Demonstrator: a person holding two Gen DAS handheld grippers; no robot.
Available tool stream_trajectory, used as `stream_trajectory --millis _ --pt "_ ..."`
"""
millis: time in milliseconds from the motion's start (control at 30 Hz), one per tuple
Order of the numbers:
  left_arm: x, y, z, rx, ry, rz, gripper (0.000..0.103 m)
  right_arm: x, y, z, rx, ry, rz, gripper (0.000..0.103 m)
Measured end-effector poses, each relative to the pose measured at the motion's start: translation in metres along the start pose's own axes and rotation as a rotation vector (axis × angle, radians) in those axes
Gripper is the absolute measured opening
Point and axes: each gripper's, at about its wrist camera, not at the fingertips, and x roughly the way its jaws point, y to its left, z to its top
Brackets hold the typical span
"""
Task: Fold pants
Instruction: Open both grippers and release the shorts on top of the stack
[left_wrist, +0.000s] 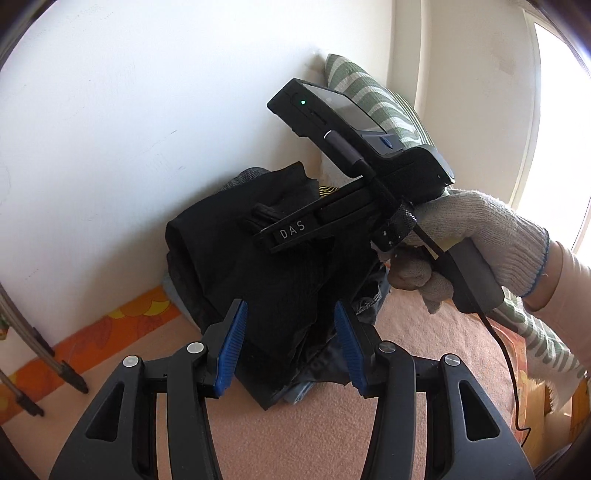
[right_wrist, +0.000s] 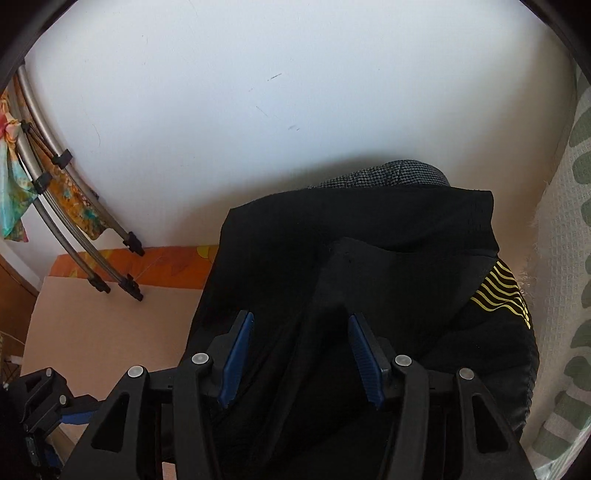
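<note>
Both grippers stand released: my left gripper (left_wrist: 290, 343) hovers low at the near end of the black pants (left_wrist: 236, 258), my right gripper (right_wrist: 301, 354) right above them. I see the pants heaped on other clothes, running away toward the white wall (left_wrist: 147, 110). Striped pillow (left_wrist: 373, 96) sits right, drying rack (right_wrist: 74, 221) left.

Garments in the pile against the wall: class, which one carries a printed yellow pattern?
The black garment on the right side of the pile, with wavy yellow lines. The grey checked fabric behind and the black pants on top show none.
</note>
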Motion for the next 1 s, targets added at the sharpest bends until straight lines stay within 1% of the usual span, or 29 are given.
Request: stream_trajectory --millis 33,67,100,133,167,200,233,267,300,333,367,400,500,533,600,667,700,733,767,800,833,933,1000 --pt "0.001 0.002 0.000 -0.005 0.003 -0.001 0.048 0.003 -0.001 -0.003 0.001 0.014 -0.051 0.030" --pt "0.002 0.003 0.000 -0.006 0.007 -0.001 0.047 0.001 -0.006 -0.007 0.027 0.016 -0.061 0.018" --pt "0.003 0.004 0.000 -0.001 0.010 0.001 0.047 -0.008 -0.014 -0.014 0.076 -0.019 -0.032 0.009" --pt "0.001 0.004 0.000 0.008 0.011 0.003 0.047 -0.023 -0.025 -0.024 0.133 -0.078 0.000 0.008" --pt "0.001 0.002 0.002 0.016 0.012 0.001 0.047 -0.041 -0.036 -0.039 0.188 -0.164 0.027 0.007" --pt "0.001 0.001 0.001 0.023 0.012 0.001 0.047 -0.060 -0.048 -0.057 0.251 -0.253 0.024 0.008" --pt "0.001 0.000 0.001 0.029 0.014 -0.001 0.047 -0.074 -0.060 -0.077 0.312 -0.335 0.026 0.013" --pt "0.001 -0.002 0.002 0.038 0.016 -0.002 0.047 -0.082 -0.070 -0.094 0.358 -0.375 0.033 0.023" --pt "0.002 -0.003 0.002 0.045 0.017 -0.004 0.047 -0.087 -0.080 -0.109 0.396 -0.391 0.059 0.040" --pt "0.003 -0.005 0.003 0.049 0.017 -0.006 0.047 -0.090 -0.087 -0.120 0.416 -0.396 0.087 0.039" --pt "0.003 -0.006 0.004 0.049 0.017 -0.007 0.047 -0.092 -0.093 -0.126 0.416 -0.387 0.092 0.037" --pt "0.004 -0.008 0.006 0.045 0.015 -0.008 0.047 -0.094 -0.097 -0.129 0.413 -0.384 0.092 0.035" --pt "0.005 -0.014 0.011 0.040 0.014 -0.022 0.047 -0.103 -0.104 -0.129 0.424 -0.383 0.121 0.035" --pt "0.005 -0.016 0.012 0.044 0.011 -0.022 0.047 -0.107 -0.099 -0.118 0.438 -0.394 0.113 0.037" --pt "0.009 -0.021 0.014 0.044 0.011 -0.036 0.048 -0.117 -0.102 -0.116 0.441 -0.410 0.116 0.038" --pt "0.021 -0.027 0.020 0.039 0.054 -0.062 0.047 -0.123 -0.097 -0.105 0.424 -0.412 0.141 0.047" --pt "0.028 -0.030 0.023 0.031 0.069 -0.079 0.047 -0.124 -0.098 -0.101 0.422 -0.411 0.136 0.055" --pt "0.033 -0.033 0.028 0.019 0.068 -0.090 0.047 -0.125 -0.097 -0.096 0.428 -0.418 0.108 0.055" --pt "0.039 -0.035 0.033 -0.003 0.073 -0.118 0.047 -0.126 -0.098 -0.091 0.428 -0.417 0.115 0.055" --pt "0.047 -0.036 0.038 -0.033 0.090 -0.163 0.047 -0.125 -0.099 -0.085 0.426 -0.409 0.148 0.053" --pt "0.055 -0.039 0.042 -0.060 0.109 -0.191 0.047 -0.122 -0.102 -0.076 0.425 -0.391 0.176 0.052" --pt "0.066 -0.051 0.048 -0.072 0.094 -0.199 0.048 -0.110 -0.107 -0.045 0.386 -0.344 0.206 0.052" --pt "0.065 -0.059 0.050 -0.074 0.063 -0.231 0.047 -0.094 -0.113 -0.025 0.373 -0.306 0.225 0.052"
